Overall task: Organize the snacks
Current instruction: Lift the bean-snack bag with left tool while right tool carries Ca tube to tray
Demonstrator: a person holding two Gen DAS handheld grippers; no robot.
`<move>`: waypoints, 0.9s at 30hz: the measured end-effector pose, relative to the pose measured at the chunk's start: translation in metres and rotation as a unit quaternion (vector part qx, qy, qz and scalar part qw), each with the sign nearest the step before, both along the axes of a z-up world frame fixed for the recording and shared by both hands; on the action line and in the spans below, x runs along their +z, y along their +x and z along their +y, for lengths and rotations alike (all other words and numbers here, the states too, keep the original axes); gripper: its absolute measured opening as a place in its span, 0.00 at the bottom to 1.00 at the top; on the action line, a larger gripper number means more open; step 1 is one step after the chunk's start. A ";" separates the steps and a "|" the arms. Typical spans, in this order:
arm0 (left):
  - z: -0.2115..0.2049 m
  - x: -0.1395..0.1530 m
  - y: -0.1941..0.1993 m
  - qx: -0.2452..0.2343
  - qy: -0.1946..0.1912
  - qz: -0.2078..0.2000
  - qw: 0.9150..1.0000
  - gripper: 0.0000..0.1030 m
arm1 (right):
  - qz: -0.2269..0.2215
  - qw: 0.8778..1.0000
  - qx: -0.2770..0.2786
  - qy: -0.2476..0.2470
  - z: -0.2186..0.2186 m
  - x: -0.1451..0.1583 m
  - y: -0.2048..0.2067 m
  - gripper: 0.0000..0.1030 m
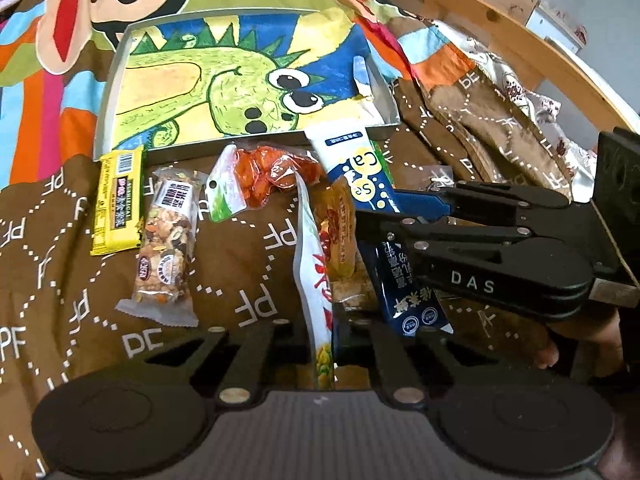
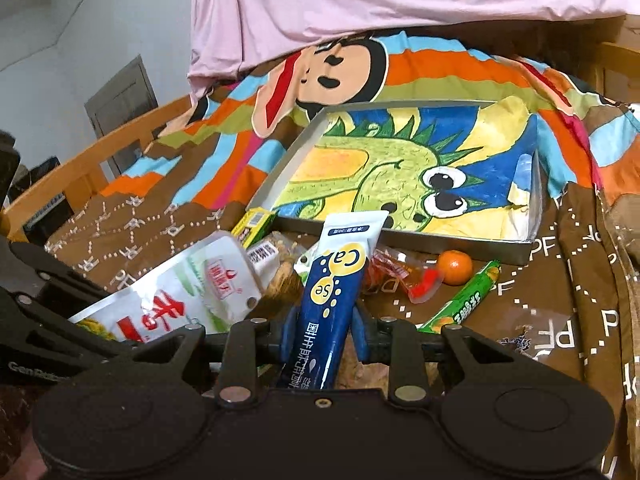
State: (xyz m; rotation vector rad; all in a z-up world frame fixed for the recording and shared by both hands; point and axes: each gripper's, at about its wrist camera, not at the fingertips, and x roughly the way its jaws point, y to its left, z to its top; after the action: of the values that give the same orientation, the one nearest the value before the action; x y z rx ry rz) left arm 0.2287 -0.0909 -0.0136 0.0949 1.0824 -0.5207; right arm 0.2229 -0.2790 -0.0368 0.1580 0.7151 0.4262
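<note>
A home bedroom; colourful cartoon-monkey quilt [image 2: 360,76] over a curved wooden bed frame [image 2: 80,172]; grey panelled door [image 2: 120,108] behind.

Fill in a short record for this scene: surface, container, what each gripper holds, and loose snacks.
surface: brown patterned bedcover
container: shallow dinosaur-print box, no snacks seen inside
left gripper: shut on white packet
right gripper: shut on blue-and-white packet
loose snacks: yellow bar, nut bar, small orange, green stick pack
</note>
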 end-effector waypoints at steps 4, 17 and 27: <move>0.003 0.011 -0.004 0.003 -0.003 0.000 1.000 0.08 | -0.013 1.000 -0.012 0.016 -0.007 0.005 -0.002 0.30; 0.015 0.033 0.012 0.032 -0.054 -0.025 0.998 0.08 | -0.032 0.997 -0.051 0.047 -0.025 0.009 0.012 0.30; -0.001 0.050 0.081 0.075 -0.089 -0.081 0.990 0.08 | -0.097 0.985 -0.106 0.091 -0.054 0.018 0.080 0.30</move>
State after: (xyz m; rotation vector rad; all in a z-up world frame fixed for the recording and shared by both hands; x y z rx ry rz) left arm 0.3096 -0.0916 0.0365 -0.0994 0.8734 -0.4635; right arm 0.3032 -0.3330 -0.0187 0.3576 0.4609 0.2975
